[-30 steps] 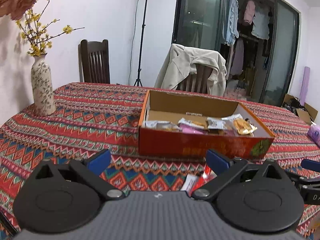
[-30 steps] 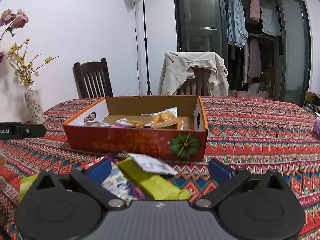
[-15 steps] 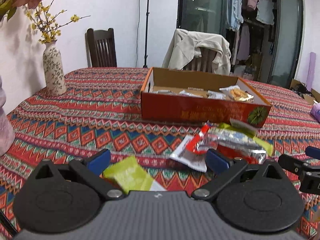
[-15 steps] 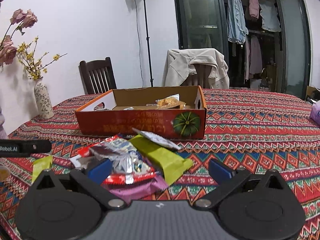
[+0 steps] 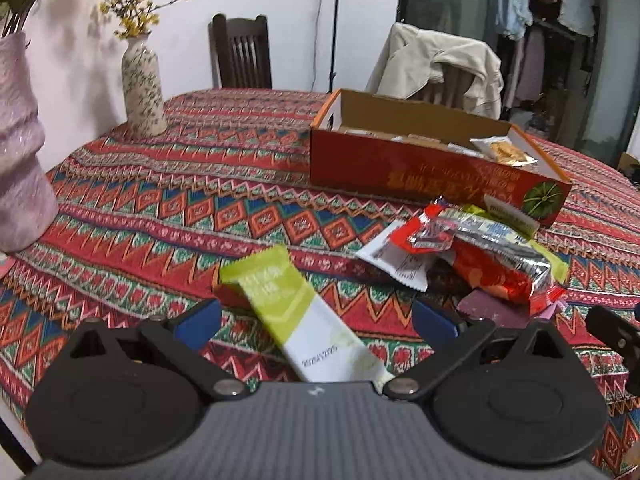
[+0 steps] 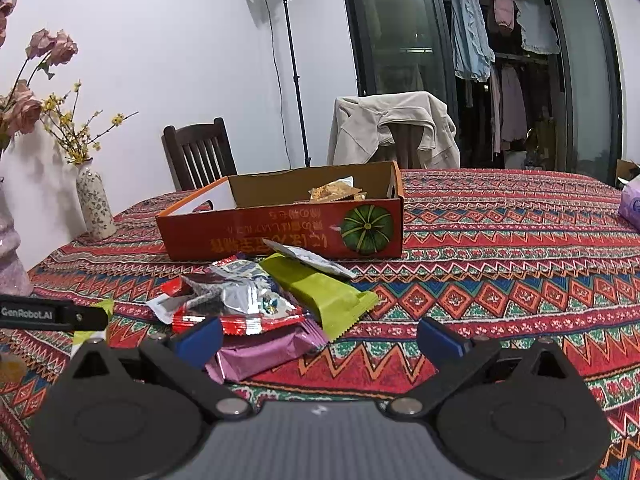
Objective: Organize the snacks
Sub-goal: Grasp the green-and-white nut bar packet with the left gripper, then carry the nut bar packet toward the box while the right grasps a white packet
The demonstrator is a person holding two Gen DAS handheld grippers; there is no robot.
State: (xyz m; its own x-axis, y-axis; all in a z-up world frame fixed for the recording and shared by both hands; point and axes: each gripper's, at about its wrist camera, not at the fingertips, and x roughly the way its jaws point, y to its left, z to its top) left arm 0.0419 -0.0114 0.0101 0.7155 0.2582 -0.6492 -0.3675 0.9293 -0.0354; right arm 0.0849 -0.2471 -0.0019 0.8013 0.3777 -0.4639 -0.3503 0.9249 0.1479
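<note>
An orange cardboard box [image 5: 432, 178] [image 6: 280, 232] holds several snack packets. In front of it lies a pile of snacks: a red and silver packet [image 5: 492, 260] [image 6: 240, 300], a green packet [image 6: 320, 292] and a purple packet [image 6: 264, 350]. A separate green and white bar [image 5: 304, 316] lies between the fingers of my left gripper [image 5: 316, 320], which is open and not touching it. My right gripper [image 6: 320, 336] is open and empty, just short of the pile, its left fingertip by the purple packet.
A patterned cloth [image 5: 200, 208] covers the table. A flowered vase [image 5: 142, 92] and a pink vase [image 5: 20, 176] stand on the left. Chairs, one with a beige jacket [image 6: 392, 128], stand behind. A purple pack [image 6: 630, 204] lies at the far right.
Both grippers have pulled back from the box and tilted down. The loose snacks now show in front of them, and the green and white bar has come between my left fingers.
</note>
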